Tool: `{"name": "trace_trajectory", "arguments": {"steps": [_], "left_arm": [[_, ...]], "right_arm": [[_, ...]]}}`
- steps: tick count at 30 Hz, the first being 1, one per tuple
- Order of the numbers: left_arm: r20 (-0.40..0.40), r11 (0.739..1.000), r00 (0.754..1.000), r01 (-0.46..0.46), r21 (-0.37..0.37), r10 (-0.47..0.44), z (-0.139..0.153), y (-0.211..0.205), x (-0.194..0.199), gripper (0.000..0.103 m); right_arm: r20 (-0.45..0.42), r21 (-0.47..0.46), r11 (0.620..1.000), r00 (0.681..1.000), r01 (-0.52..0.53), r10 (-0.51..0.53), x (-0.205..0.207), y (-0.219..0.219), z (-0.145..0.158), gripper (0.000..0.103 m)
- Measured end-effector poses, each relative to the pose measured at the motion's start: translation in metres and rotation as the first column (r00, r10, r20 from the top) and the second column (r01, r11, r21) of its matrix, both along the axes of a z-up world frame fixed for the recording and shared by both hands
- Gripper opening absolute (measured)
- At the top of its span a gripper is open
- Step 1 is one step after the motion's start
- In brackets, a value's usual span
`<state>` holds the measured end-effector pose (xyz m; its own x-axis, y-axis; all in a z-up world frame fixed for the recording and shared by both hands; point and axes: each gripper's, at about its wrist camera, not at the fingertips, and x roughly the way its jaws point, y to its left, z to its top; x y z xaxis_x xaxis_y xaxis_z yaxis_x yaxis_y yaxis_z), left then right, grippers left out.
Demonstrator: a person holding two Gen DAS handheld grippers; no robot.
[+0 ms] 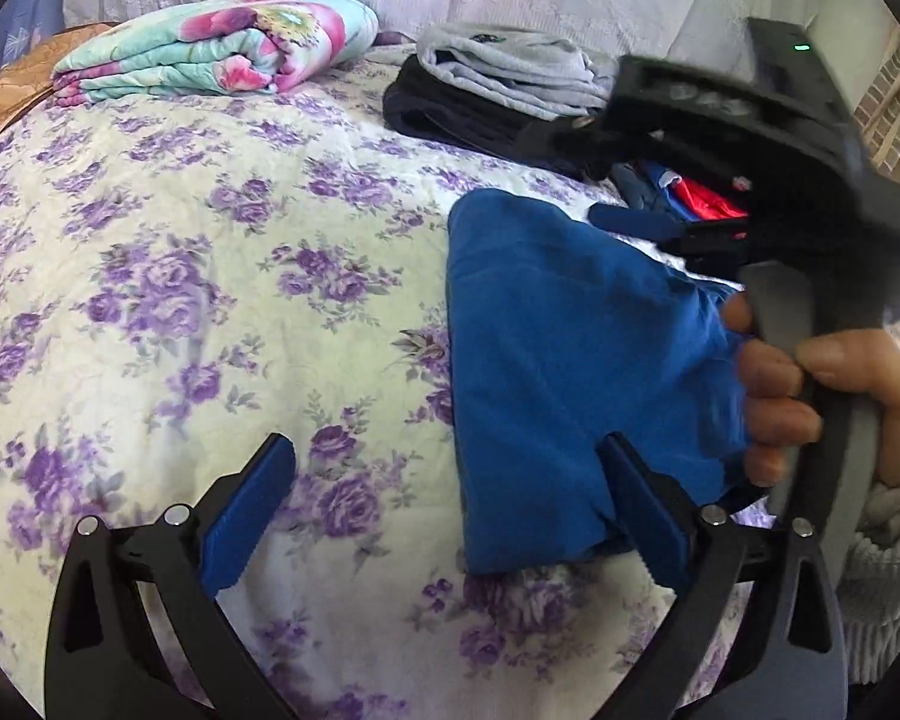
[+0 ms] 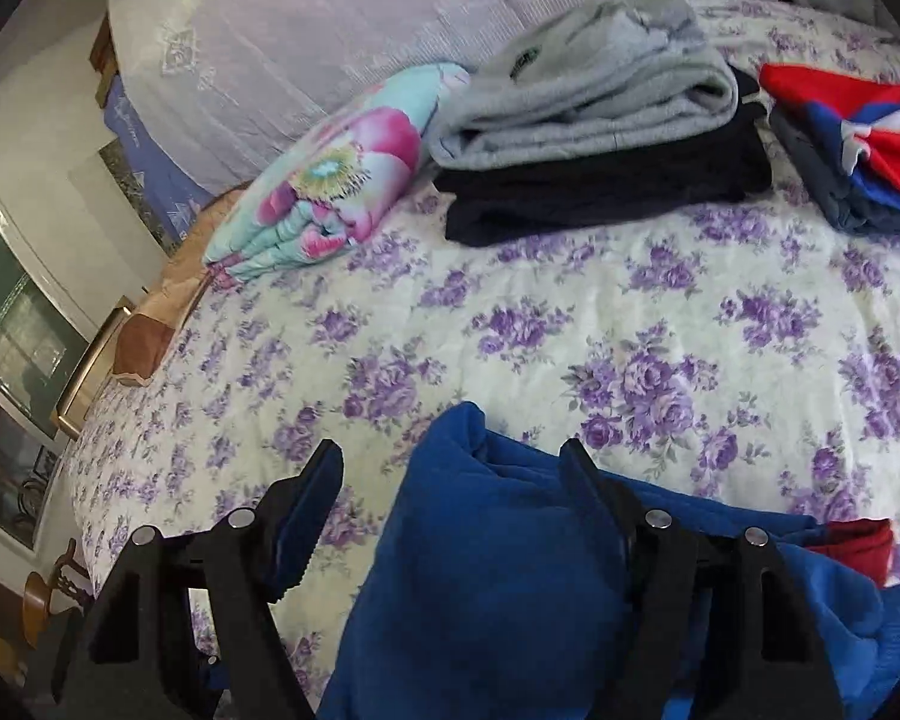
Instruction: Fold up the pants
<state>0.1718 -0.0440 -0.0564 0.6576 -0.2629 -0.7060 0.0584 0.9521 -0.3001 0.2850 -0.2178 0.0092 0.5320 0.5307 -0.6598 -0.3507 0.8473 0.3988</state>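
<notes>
On bedspread (image 1: pixel 150 300) | blue pants (image 1: pixel 570 360) long axis toward folded stack (image 1: pixel 498 90) | both fingers apart, unclamped

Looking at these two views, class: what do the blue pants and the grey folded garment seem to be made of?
Blue pants: probably fleece or soft knit; matte, faintly ribbed, slumping in thick folds.
Grey folded garment: likely sweatshirt jersey; heathered, matte, rounded fold edges.

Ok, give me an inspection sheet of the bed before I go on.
Surface: flowered bedspread, rumpled.
Job's things: blue pants lying folded near the front edge.
Clutter: grey and black folded clothes; red and blue pile; flowered quilt.
Grippers: left gripper open, one finger over the pants; right gripper open over them.
Cables: nothing seen.
Surroundings: lace-covered headboard; window.
</notes>
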Motion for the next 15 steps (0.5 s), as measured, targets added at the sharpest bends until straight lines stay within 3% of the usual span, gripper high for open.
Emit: {"name": "trace_trajectory", "arguments": {"steps": [5,8,12,15], "left_arm": [[-0.012,0.999,1.0,0.003,0.035,-0.003,-0.004,-0.003,-0.012,0.098],[-0.039,0.999,0.999,0.004,0.044,-0.002,-0.011,-0.005,-0.008,0.099],[-0.03,1.0,1.0,0.003,0.029,-0.002,-0.009,-0.001,-0.009,0.098],[0.029,0.999,0.999,0.014,-0.038,-0.013,0.003,0.004,-0.023,0.098]], "right_arm": [[-0.117,0.096,0.984,0.98,-0.15,0.16,0.004,0.027,-0.013,0.075],[-0.17,0.047,0.991,0.977,-0.122,0.128,0.024,0.038,-0.042,0.075],[-0.1,0.086,0.992,0.99,-0.091,0.1,0.015,0.026,-0.026,0.073],[-0.011,0.136,0.988,0.997,-0.076,0.078,-0.013,-0.008,0.006,0.074]]}}
